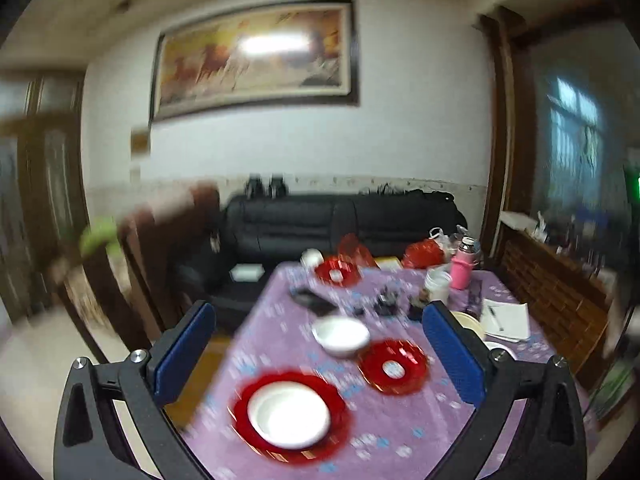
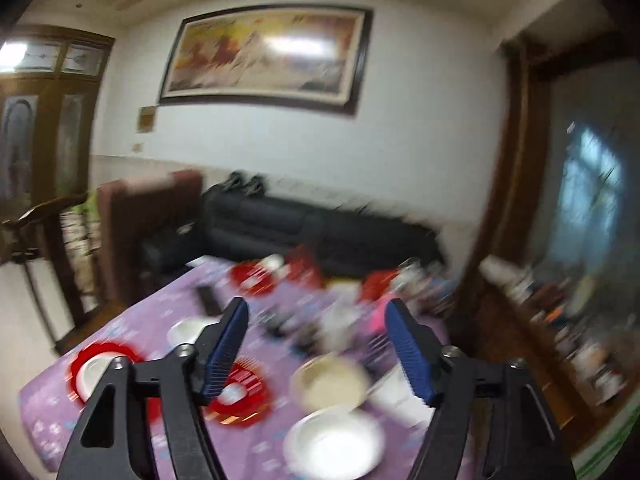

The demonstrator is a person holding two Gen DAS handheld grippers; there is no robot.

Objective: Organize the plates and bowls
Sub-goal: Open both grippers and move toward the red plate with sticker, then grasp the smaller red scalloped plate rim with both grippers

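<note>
Both views are blurred by motion. My left gripper (image 1: 320, 356) is open and empty above a purple-clothed table (image 1: 400, 432). Below it a white bowl sits on a red plate (image 1: 290, 414), with an empty red plate (image 1: 393, 366) and a white bowl (image 1: 341, 336) beyond. A third red plate (image 1: 337, 272) lies at the far end. My right gripper (image 2: 320, 354) is open and empty above a cream bowl (image 2: 330, 384) and a white bowl (image 2: 334, 446). A red plate (image 2: 240, 396) and a red plate holding a white bowl (image 2: 94, 372) lie to its left.
A pink flask (image 1: 463, 266), a white jar (image 1: 438, 286), a notepad with a pen (image 1: 506, 320), a dark remote (image 1: 314, 300) and red bags (image 1: 424, 252) crowd the table's far half. A black sofa (image 1: 340, 220) stands behind. A wooden chair (image 2: 148, 232) is at left.
</note>
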